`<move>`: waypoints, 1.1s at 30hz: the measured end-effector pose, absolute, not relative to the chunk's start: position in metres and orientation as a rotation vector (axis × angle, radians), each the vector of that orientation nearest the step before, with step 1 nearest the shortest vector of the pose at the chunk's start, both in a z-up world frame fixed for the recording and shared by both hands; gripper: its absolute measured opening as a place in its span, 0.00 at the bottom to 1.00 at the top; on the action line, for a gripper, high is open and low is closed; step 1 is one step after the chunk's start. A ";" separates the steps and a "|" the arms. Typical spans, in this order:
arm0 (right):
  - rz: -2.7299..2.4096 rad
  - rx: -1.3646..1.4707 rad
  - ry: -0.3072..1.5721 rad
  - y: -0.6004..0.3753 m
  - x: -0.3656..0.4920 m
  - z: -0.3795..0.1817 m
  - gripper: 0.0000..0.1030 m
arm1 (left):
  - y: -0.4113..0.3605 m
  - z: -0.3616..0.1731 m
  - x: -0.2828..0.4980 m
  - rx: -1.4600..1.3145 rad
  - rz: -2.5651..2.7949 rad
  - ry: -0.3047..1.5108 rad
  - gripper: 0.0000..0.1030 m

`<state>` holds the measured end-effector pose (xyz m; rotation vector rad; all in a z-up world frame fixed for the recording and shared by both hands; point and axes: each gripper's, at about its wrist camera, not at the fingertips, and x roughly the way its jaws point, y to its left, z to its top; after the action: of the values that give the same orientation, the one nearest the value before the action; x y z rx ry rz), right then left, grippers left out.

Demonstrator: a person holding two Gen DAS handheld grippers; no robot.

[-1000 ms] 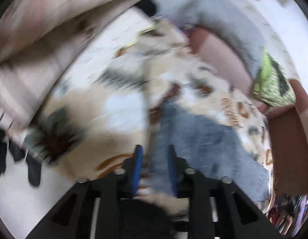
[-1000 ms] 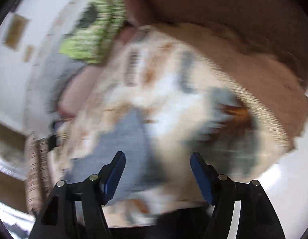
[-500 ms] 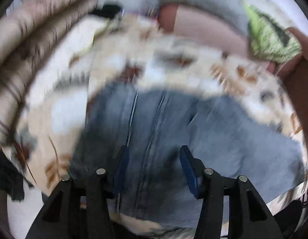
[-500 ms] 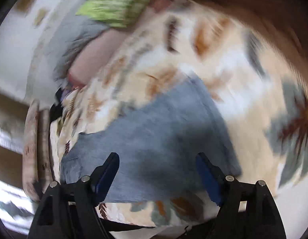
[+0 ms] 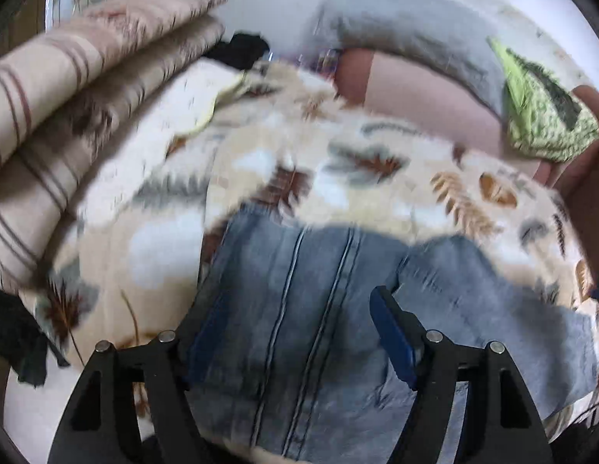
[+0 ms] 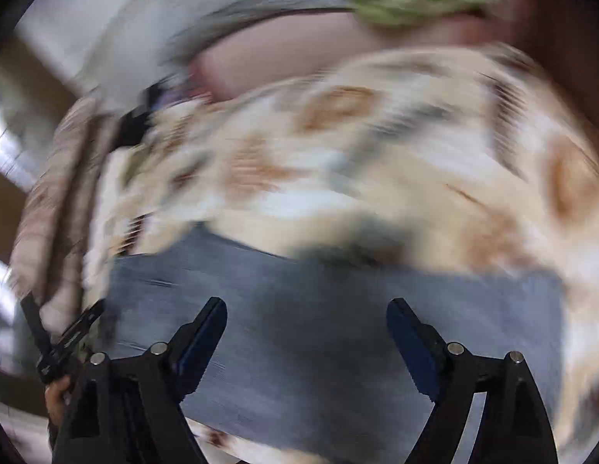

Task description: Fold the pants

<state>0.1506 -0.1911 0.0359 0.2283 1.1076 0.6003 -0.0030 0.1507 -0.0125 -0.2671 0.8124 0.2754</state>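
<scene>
Blue-grey denim pants (image 5: 311, 309) lie folded flat on a cream leaf-patterned blanket (image 5: 338, 170). In the left wrist view seam lines run lengthwise between my fingers. My left gripper (image 5: 295, 305) is open and empty, hovering over the pants. In the blurred right wrist view the pants (image 6: 319, 309) spread as a wide grey-blue band. My right gripper (image 6: 305, 313) is open and empty above them. The left gripper (image 6: 63, 344) shows at the left edge of that view.
A stack of striped beige blankets (image 5: 59, 89) lies at the left. A grey pillow (image 5: 400, 27), a pink pillow (image 5: 423, 92) and a green patterned cloth (image 5: 543, 116) lie at the back. A dark garment (image 5: 17, 340) hangs at the lower left.
My left gripper opened and let the pants go; they now lie flat. Both grippers have swung to face the pants and come closer over them.
</scene>
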 end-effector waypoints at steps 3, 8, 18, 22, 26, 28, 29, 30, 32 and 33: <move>0.765 0.166 1.171 -0.105 0.182 0.023 0.84 | 0.158 -0.043 0.019 -0.240 0.320 0.907 0.73; 0.772 -0.008 1.400 -0.013 0.220 -0.053 0.53 | 0.168 -0.082 0.027 -0.262 0.357 0.979 0.78; 0.624 0.028 1.227 -0.025 0.219 -0.051 0.12 | 0.167 -0.082 0.023 -0.268 0.363 0.949 0.81; 0.576 0.068 1.156 -0.052 0.204 -0.021 0.33 | 0.169 -0.082 0.025 -0.283 0.363 0.957 0.82; 0.710 0.253 1.135 -0.067 0.172 -0.001 0.68 | 0.168 -0.083 0.026 -0.275 0.366 0.959 0.82; 0.765 0.272 1.195 -0.058 0.163 -0.023 0.70 | 0.168 -0.083 0.026 -0.273 0.370 0.960 0.82; 0.746 0.242 1.294 -0.050 0.165 -0.055 0.72 | 0.168 -0.083 0.027 -0.274 0.371 0.960 0.82; 0.725 0.242 1.351 -0.046 0.169 -0.075 0.72 | 0.167 -0.083 0.027 -0.273 0.372 0.962 0.82; 0.711 0.302 1.302 -0.052 0.171 -0.067 0.72 | 0.167 -0.083 0.027 -0.268 0.373 0.967 0.82; 0.693 0.326 1.311 -0.055 0.170 -0.056 0.71 | 0.168 -0.082 0.027 -0.274 0.370 0.967 0.82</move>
<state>0.1704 -0.0552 -0.0558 0.3257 1.3109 0.6929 0.0266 0.1684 -0.0824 -0.2741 0.9674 0.3700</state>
